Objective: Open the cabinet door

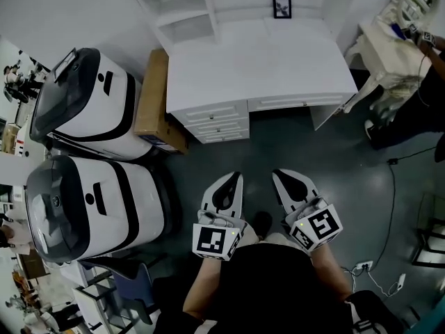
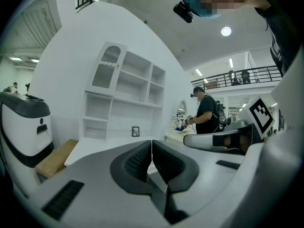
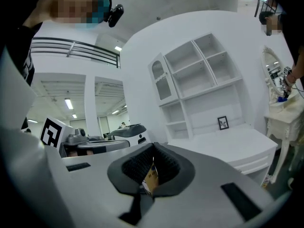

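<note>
Grey-padded left gripper [image 2: 152, 145]: jaws pressing together on nothing, hanging near the body; probably idling because no reach is under way.
Right gripper [image 3: 153, 150]: jaws meeting at the tips; a yellowish scrap [image 3: 150, 177] is showing between the pads, and I cannot tell whether it is pinched or only seen through the gap.
Cabinet door [image 3: 159, 77]: arched, sitting shut at the upper left of the far hutch [image 3: 199, 72], well apart from both grippers.
White desk [image 1: 257, 61]: standing far, carrying a picture frame [image 1: 281, 7].
Cardboard box [image 1: 154, 92]: lying just left of the desk.
Writing: marker cubes [image 1: 217, 240] showing only black squares; the scrap's print is coming out too small to read.
</note>
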